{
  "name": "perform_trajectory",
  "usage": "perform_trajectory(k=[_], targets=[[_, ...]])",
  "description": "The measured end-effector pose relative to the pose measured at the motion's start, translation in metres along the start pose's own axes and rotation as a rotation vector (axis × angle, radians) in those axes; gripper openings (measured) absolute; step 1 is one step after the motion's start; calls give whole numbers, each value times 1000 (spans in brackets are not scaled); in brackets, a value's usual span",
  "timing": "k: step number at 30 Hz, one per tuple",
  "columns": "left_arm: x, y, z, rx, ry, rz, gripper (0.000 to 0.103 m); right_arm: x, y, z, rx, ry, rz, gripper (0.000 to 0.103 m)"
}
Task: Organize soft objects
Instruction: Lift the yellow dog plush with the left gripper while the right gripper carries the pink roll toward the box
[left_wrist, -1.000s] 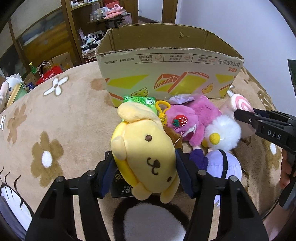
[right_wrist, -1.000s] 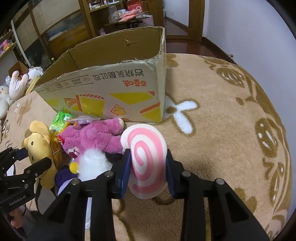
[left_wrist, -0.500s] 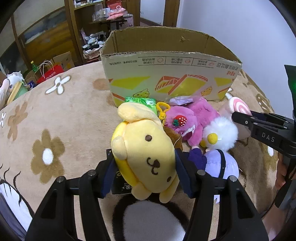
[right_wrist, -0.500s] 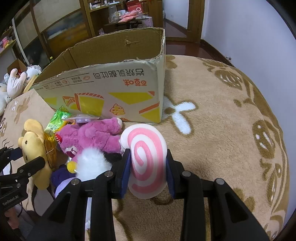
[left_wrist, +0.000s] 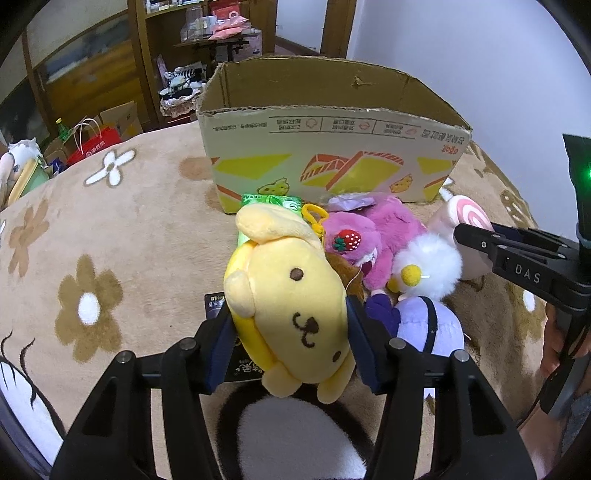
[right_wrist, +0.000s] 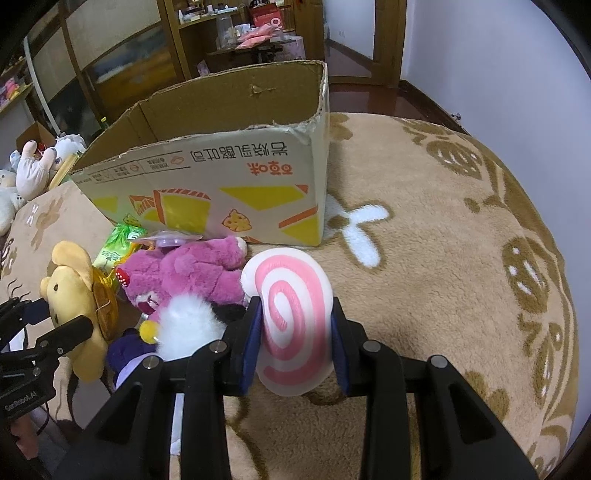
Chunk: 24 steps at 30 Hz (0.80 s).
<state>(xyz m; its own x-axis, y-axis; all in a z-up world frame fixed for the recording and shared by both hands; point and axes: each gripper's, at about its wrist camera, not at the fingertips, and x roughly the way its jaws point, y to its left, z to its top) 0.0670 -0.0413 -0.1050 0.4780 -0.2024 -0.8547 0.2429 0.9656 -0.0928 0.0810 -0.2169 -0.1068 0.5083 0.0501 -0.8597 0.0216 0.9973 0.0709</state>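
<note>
The left gripper (left_wrist: 291, 332) is closing, its pads pressing the yellow dog plush (left_wrist: 288, 306). The right gripper (right_wrist: 295, 347) clamps the pink swirl plush (right_wrist: 291, 325) just before the cardboard box (right_wrist: 221, 177) on the blanket (right_wrist: 443, 277).

Yellow dog plush (left_wrist: 291, 302) upright beside pink bear (left_wrist: 373, 236); swirl cushion (right_wrist: 291, 325) upright, perhaps lifted.

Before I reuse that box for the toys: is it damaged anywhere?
Yes. The box has no flaps, its top rim is ragged, the near right corner is torn, and a small puncture marks the back wall.
</note>
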Motion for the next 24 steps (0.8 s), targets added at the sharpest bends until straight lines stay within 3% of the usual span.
perform_trajectory(k=[24], targets=[[-56,-10,7,92,-247,128,55,-70,-3,3,61,-245,79,35]])
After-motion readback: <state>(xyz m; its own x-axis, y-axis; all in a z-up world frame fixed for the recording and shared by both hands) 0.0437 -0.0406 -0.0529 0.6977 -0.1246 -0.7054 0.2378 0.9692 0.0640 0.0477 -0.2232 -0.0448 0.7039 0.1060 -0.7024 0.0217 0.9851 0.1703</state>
